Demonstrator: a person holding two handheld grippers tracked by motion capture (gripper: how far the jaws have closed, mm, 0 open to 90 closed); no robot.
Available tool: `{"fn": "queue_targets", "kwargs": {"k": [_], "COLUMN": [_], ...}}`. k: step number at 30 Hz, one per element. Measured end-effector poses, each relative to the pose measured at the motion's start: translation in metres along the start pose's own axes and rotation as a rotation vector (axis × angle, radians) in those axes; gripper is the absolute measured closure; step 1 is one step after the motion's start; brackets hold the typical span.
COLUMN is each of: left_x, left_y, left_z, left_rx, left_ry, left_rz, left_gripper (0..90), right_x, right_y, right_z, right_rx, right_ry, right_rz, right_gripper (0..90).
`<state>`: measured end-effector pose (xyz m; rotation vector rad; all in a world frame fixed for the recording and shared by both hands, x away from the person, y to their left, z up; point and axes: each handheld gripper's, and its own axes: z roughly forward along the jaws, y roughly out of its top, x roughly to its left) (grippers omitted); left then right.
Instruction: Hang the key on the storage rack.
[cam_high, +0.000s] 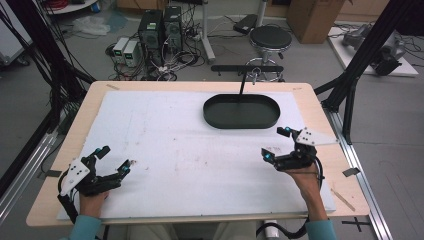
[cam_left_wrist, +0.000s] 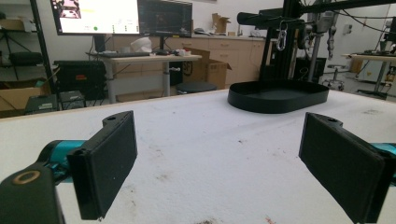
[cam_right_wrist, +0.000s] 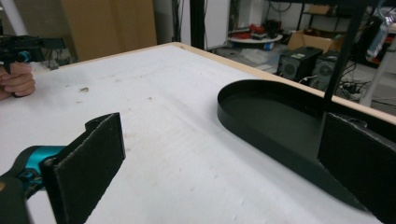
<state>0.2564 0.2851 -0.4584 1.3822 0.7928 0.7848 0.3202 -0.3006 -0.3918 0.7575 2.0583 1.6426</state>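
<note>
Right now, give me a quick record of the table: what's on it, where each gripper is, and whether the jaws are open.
surface: white sheet over a wooden table, lightly stained
object: black oval tray, far side, right of centre, nothing in it
left gripper: near left corner, jaws open, holding nothing
right gripper: near right side, just short of the tray, jaws open, holding nothing
beyond table: round stool, computer towers on the floor

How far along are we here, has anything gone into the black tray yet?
Nothing looks done: the black tray sits empty on the white mat. Nothing is in hand; the left gripper and right gripper are both open, resting near the mat's front corners. Everything remains.
</note>
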Motion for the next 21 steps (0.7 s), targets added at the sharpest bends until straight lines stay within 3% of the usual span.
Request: {"fn": "queue_targets", "kwargs": {"k": [1,2,3,9,11,13,21], "left_x": [0.000,0.000,0.000,-0.001,-0.001,-0.001,-0.001], "left_y": [0.000,0.000,0.000,0.000,0.000,0.000,0.000], "left_z": [0.000,0.000,0.000,0.000,0.000,0.000,0.000], "left_rx": [0.000,-0.001,-0.001,-0.004,-0.004,-0.004,-0.004], "left_ry": [-0.001,-0.001,0.001,0.000,0.000,0.000,0.001], "left_rz": [0.001,0.002,0.001,0.004,0.004,0.003,0.004], "left_gripper": [11.8,11.8,11.8,11.8,11.8,11.8,11.8], "right_x": [0.002,0.002,0.003,0.007,0.006,0.006,0.008], "right_y": [-0.015,-0.015,-0.028,-0.054,-0.061,-0.065,-0.065], "right_z": [-0.004,-0.004,-0.006,-0.010,-0.009,-0.006,-0.006], "right_rx": [-0.016,-0.016,-0.041,-0.131,-0.137,-0.097,-0.095], "right_ry": [-0.025,-0.025,-0.052,-0.067,-0.063,-0.072,-0.070], "right_rz": [0.015,0.015,0.000,-0.021,-0.011,-0.007,-0.017], "right_gripper": [0.7,0.7,0.7,0.7,0.7,0.7,0.7]}}
